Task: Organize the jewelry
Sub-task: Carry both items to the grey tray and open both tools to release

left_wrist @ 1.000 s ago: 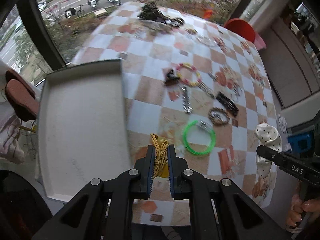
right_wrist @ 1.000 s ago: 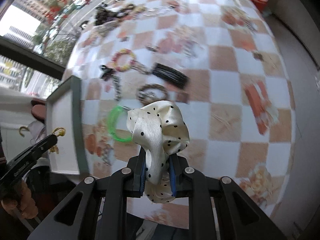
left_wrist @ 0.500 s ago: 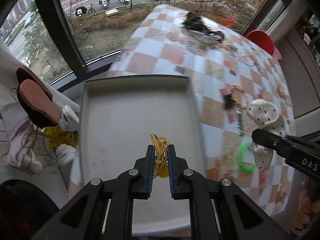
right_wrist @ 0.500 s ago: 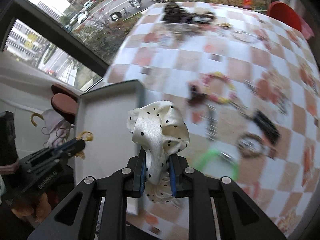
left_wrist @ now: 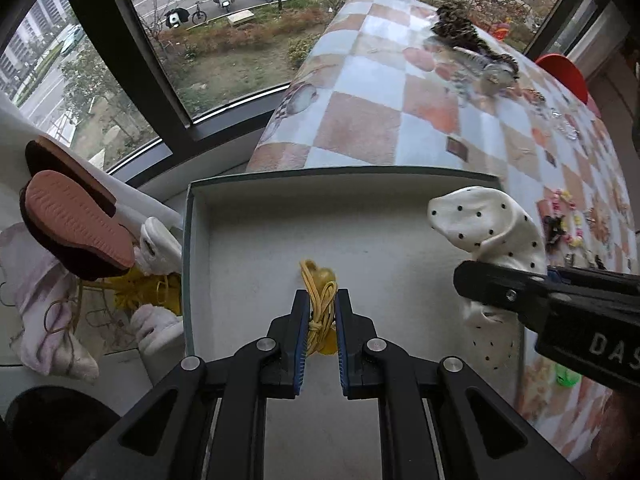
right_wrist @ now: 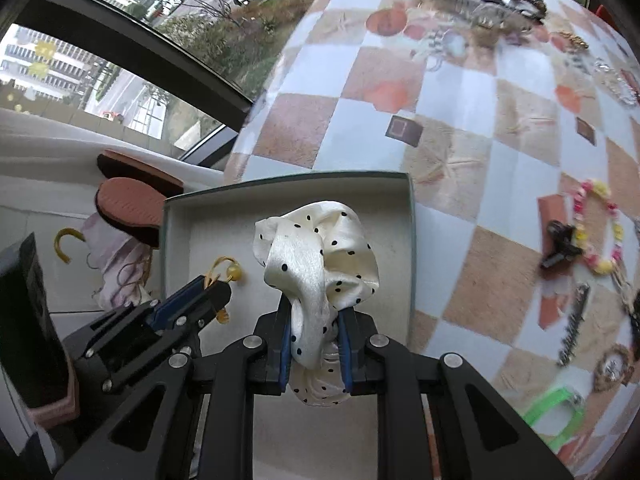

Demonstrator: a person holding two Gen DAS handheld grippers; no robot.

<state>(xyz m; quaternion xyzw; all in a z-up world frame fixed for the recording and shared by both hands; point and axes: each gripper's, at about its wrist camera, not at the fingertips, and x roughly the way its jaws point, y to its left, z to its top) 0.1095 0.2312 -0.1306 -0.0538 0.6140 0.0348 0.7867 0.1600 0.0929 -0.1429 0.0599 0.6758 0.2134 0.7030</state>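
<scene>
My left gripper [left_wrist: 322, 300] is shut on a yellow hair tie [left_wrist: 319, 300] and hangs over the pale inside of a shallow box [left_wrist: 256, 256]. From the right wrist view the same left gripper [right_wrist: 218, 286] shows at the box's left side with the yellow hair tie [right_wrist: 224, 270] in it. My right gripper [right_wrist: 316, 312] is shut on a cream polka-dot scrunchie [right_wrist: 316, 256] above the box floor [right_wrist: 384, 240]. In the left wrist view the scrunchie [left_wrist: 484, 228] and the right gripper [left_wrist: 464, 280] sit over the box's right edge.
On the checkered tablecloth [right_wrist: 460, 128] to the right lie a pink-yellow bead bracelet [right_wrist: 598, 228], a black clip [right_wrist: 562, 244], a green bangle [right_wrist: 554, 408] and a dark pile of jewelry [left_wrist: 472, 44] far back. Slippers [left_wrist: 76, 228] and cloth lie left of the box, by the window.
Both grippers moved left from over the tablecloth to above the box and dropped lower, each still holding its item. The right gripper drew close beside the left.
</scene>
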